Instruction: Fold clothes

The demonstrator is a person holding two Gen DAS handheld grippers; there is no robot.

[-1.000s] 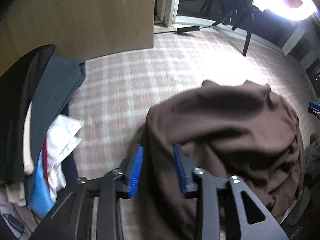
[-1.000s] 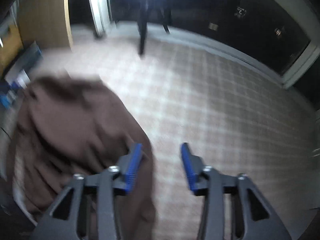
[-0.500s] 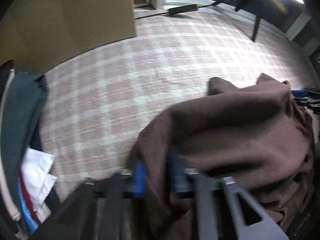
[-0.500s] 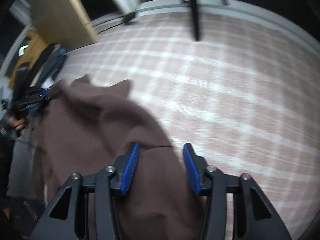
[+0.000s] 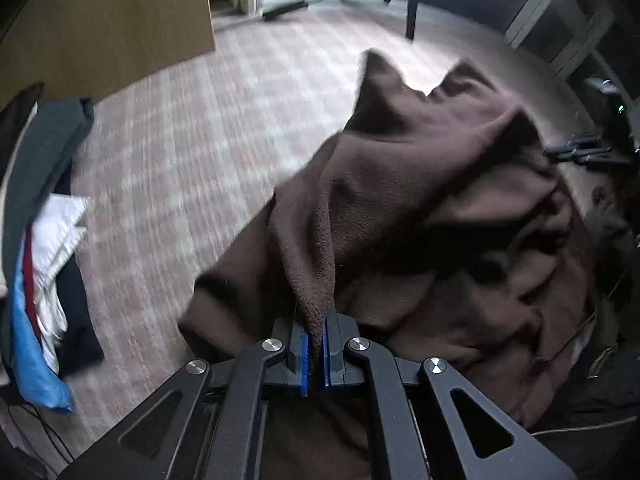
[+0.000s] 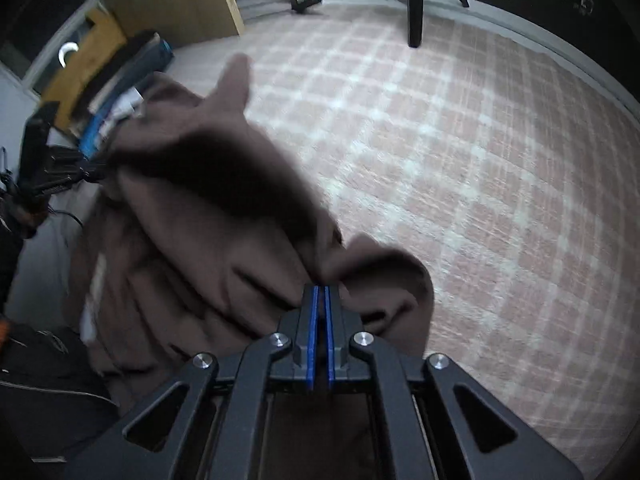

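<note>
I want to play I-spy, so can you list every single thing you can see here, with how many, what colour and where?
fleece garment: one, brown, bunched on the checked surface, pinched at two spots
checked surface: one, pink and white, under everything
clothes pile: one heap, dark teal, white, blue, red, at the left edge
wooden panel: one, tan, standing at the back left
dark leg: one, black, at the back
left tongs: one pair, black with blue pads, shut on the fleece
right tongs: one pair, black with blue pads, shut on the fleece
</note>
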